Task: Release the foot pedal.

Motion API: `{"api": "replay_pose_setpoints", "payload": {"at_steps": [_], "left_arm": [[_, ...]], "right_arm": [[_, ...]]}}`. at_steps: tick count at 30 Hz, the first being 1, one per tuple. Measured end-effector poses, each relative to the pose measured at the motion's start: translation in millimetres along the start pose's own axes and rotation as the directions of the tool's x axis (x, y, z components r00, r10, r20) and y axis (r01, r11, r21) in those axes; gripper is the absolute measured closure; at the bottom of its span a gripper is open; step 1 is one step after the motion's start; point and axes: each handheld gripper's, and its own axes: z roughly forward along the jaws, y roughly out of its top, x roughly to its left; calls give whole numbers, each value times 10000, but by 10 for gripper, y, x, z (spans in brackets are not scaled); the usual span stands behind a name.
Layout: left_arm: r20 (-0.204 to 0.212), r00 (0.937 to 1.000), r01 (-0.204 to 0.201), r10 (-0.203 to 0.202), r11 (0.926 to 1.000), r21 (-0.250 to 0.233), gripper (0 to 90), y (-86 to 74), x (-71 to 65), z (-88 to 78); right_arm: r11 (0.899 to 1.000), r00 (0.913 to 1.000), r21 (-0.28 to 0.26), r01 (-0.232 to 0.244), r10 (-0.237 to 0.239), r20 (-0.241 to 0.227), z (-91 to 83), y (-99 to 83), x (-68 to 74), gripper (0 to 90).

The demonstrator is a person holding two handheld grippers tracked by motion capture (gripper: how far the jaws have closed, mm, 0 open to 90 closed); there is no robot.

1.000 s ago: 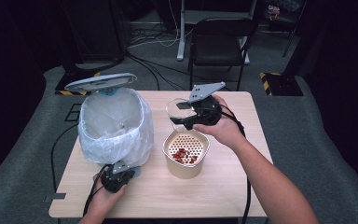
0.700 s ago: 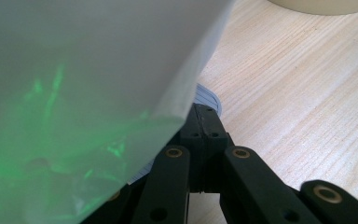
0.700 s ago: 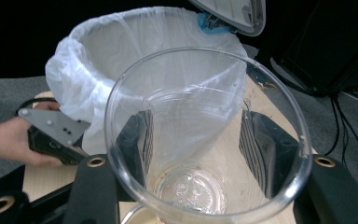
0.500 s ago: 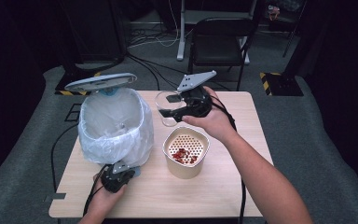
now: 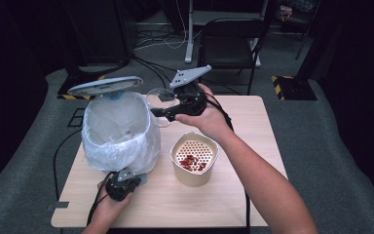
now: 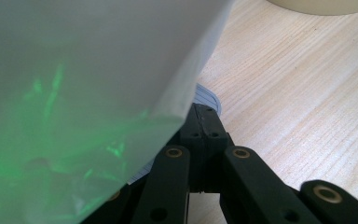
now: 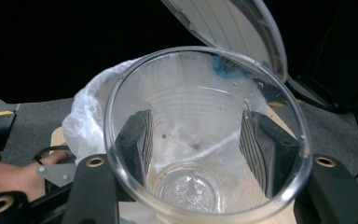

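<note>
Work in hand: clear plastic cup (image 5: 158, 103) carried toward lined bin (image 5: 119, 131), presumably for discarding.
Right tongs (image 5: 157, 112): pinching the cup across its wall; pads (image 7: 140, 140) pressed on opposite sides, seen through the clear plastic in the right gripper view.
Left tongs (image 6: 204, 126): pressed together, nothing between them; tips at the foot of the bin, just under the white liner (image 6: 88, 79), low on the surface (image 5: 253, 122).
Cup position: held clear of the surface, at the bin's 2 o'clock edge in the high view, just beside the rim.
Cup axis: tipped over, mouth facing back toward the right hand (image 5: 209, 117), base pointing at the bin; a few specks inside.
Key relation: bin opening lies at 9 o'clock from the cup, close by; raised lid (image 5: 106, 86) stands at the bin's 12 o'clock, leaving the mouth free.
Nearer hand: right, already holding the cup; left steadies the bin base.
Bystander: beige strainer tub (image 5: 195, 158) with red bits, at 5 o'clock from the cup, apart from the likely path.
Next move, judged: short shift toward 9 o'clock, then release over the liner.
</note>
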Motion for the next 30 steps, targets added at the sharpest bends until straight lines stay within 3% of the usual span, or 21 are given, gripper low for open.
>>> {"api": "replay_pose_setpoints", "payload": {"at_steps": [15, 30], "left_arm": [[-47, 10000, 47, -47, 10000, 32, 900, -1, -2, -3], [-30, 10000, 55, -55, 10000, -27, 900, -3, -2, 2]], "right_arm": [[9998, 9977, 144, 166, -156, -652, 456, 167, 169, 438], [9997, 9977, 141, 222, -213, -638, 797, 210, 260, 427]]}}
